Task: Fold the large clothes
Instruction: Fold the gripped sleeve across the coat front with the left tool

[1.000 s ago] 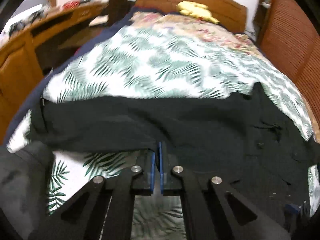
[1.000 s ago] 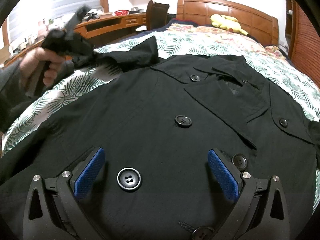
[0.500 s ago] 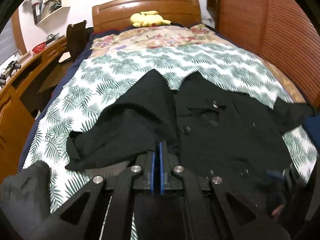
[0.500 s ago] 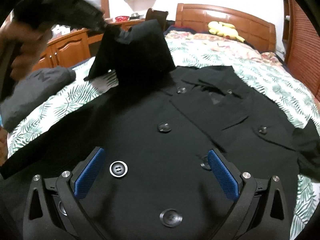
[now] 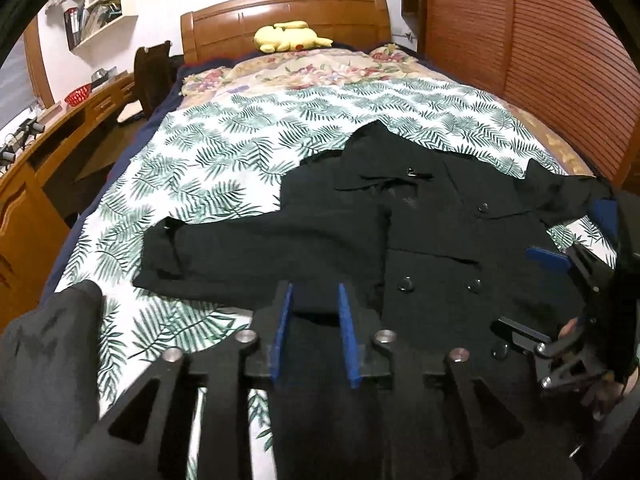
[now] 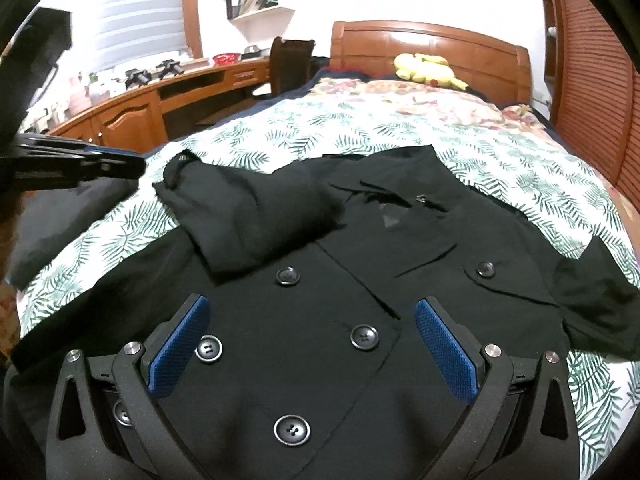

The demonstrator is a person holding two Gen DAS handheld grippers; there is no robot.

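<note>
The left gripper (image 5: 312, 300) has its jaws parted a little with nothing between them, poised over the near edge of the black coat (image 6: 320, 320); the right gripper (image 6: 310, 340) is spread wide above the coat's buttoned front, holding nothing. The bed (image 5: 240, 152), covered in a leaf-print sheet, carries the coat, which lies face up across its near half, collar toward the wooden headboard (image 5: 280, 16). One sleeve (image 5: 260, 248) is folded in across the coat's chest. A yellow plush toy (image 5: 290, 36) rests just below the headboard. Large black buttons (image 6: 288, 276) run down the coat's front.
</note>
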